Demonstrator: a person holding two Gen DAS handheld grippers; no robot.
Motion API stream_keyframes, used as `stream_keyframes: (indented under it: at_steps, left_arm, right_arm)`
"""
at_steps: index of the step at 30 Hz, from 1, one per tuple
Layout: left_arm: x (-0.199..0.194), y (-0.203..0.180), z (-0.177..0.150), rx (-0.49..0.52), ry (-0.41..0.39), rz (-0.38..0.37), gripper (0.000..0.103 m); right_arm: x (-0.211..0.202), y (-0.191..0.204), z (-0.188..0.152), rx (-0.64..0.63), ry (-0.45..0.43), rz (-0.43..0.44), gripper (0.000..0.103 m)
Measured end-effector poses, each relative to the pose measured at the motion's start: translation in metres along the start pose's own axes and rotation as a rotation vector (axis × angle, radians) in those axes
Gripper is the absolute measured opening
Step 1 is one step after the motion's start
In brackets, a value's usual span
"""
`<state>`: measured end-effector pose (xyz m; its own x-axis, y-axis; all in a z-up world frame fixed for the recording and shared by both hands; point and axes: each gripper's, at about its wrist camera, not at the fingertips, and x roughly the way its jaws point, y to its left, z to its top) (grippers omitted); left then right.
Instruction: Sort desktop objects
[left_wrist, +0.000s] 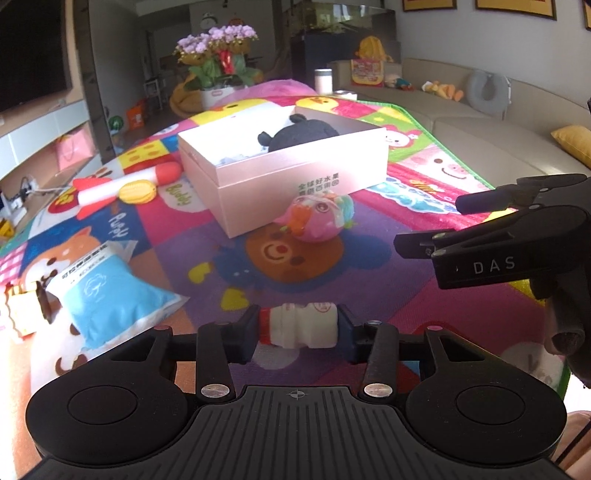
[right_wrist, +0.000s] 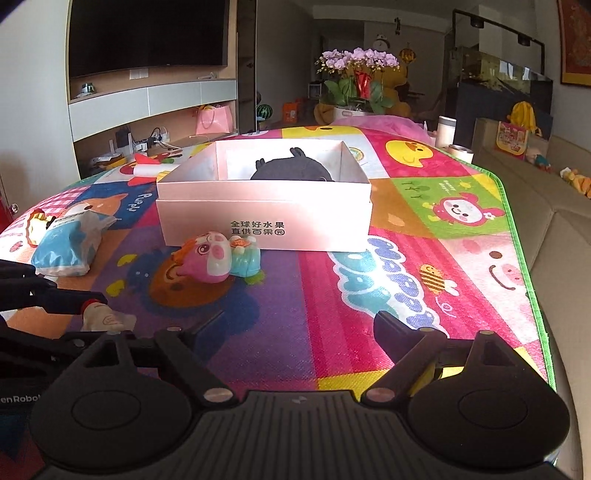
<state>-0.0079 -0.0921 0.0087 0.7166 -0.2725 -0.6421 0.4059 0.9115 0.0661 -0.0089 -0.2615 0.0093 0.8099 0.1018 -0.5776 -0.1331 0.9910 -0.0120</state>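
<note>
1. Small yogurt-drink bottle, white with a red cap, lying sideways low over the near part of the surface, clamped end to end between the pads of the left gripper; also seen at the left edge of the right wrist view.
2. Surface covered by a bright cartoon play mat with a green border; living room around it: dark TV on the wall, beige sofa alongside, potted purple orchids past the far end.
3. Pink cardboard box in the middle of the mat, lidless, printed with dark characters on its front wall; inside, a black plush toy.
4. Just in front of the box, touching or nearly touching its front wall: pink pig-faced toy lying on its side.
5. Left of the box: red-and-white rocket toy with a yellow ridged object against it; nearer, a blue-and-white sealed packet.
6. Right gripper standing wide apart over bare mat, nothing between its fingers; seen from the left wrist camera as black jaws entering at the right edge.
7. Between bottle and box: only the pig toy and open mat.
</note>
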Motion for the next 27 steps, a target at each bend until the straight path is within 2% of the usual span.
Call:
stream_keyframes:
  at_steps: [5, 10, 17, 19, 24, 27]
  left_arm:
    - [-0.012, 0.015, -0.007, -0.028, -0.002, 0.028, 0.048]
    - [-0.021, 0.035, -0.019, -0.087, 0.016, 0.066, 0.048]
    - [-0.027, 0.047, -0.026, -0.127, 0.019, 0.066, 0.05]
    - [-0.027, 0.047, -0.026, -0.126, 0.017, 0.062, 0.052]
    - [-0.026, 0.044, -0.027, -0.116, 0.015, 0.067, 0.052]
    - [-0.028, 0.041, -0.026, -0.098, 0.018, 0.069, 0.047]
  right_arm:
    - [0.005, 0.01, 0.012, -0.028, -0.002, 0.042, 0.088]
    - [0.028, 0.032, 0.033, -0.065, 0.024, 0.131, 0.089]
    - [0.072, 0.05, 0.048, -0.076, 0.097, 0.114, 0.087]
    - [0.07, 0.054, 0.047, -0.119, 0.112, 0.119, 0.065]
    - [0.039, 0.044, 0.041, -0.154, 0.113, 0.15, 0.064]
    - [0.012, 0.033, 0.035, -0.171, 0.113, 0.181, 0.064]
